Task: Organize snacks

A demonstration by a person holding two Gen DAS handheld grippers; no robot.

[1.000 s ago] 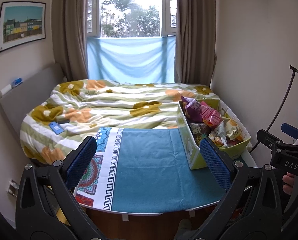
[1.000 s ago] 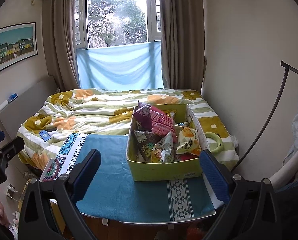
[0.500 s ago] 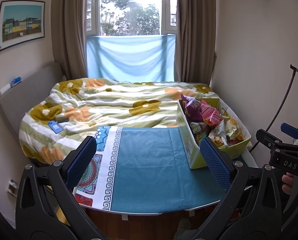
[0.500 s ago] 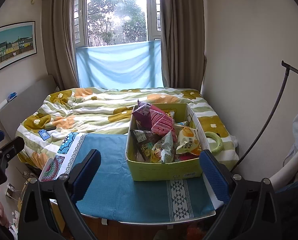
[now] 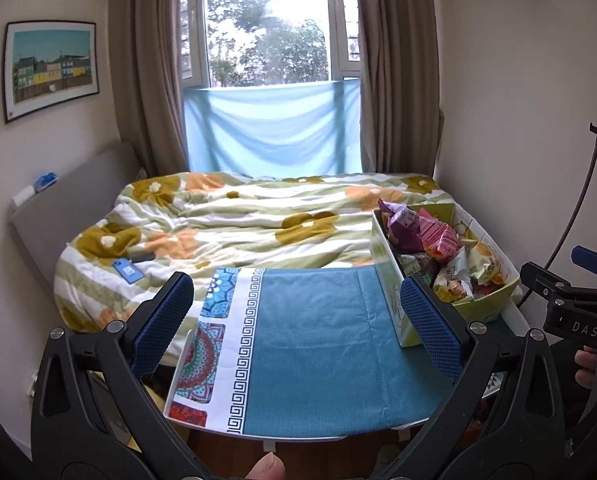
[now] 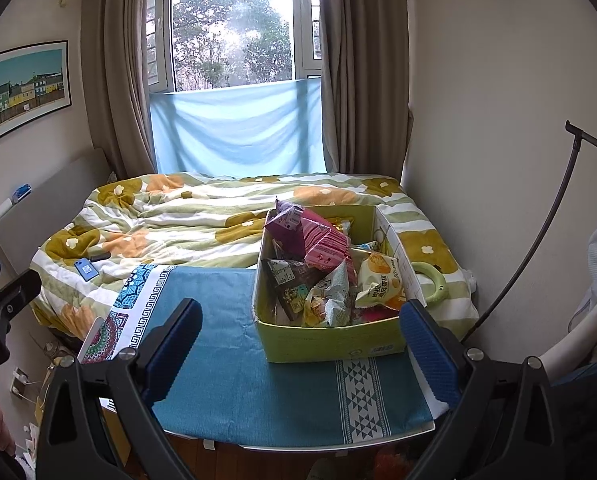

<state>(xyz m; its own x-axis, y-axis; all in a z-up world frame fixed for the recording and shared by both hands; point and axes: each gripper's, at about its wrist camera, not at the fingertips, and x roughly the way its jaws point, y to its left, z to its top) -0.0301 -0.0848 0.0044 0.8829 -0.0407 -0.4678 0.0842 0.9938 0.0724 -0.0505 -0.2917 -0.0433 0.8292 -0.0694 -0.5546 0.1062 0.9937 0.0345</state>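
Observation:
A yellow-green cardboard box (image 6: 330,342) full of snack packets stands on the right part of a teal cloth (image 6: 234,360) covering a small table. On top lie a purple packet (image 6: 284,226), a pink packet (image 6: 326,244) and a yellow packet (image 6: 380,284). The box also shows in the left wrist view (image 5: 390,280) at the right. My right gripper (image 6: 300,350) is open and empty, in front of the box. My left gripper (image 5: 296,330) is open and empty over the bare teal cloth (image 5: 318,340), left of the box.
Behind the table is a bed with a flowered duvet (image 6: 186,216); a blue phone (image 6: 86,269) lies on it. A green ring (image 6: 430,284) lies right of the box. A thin black stand (image 6: 538,232) leans at the right wall. Window and curtains are at the back.
Both views shifted only slightly; the grippers stay open and the box and snacks have not moved.

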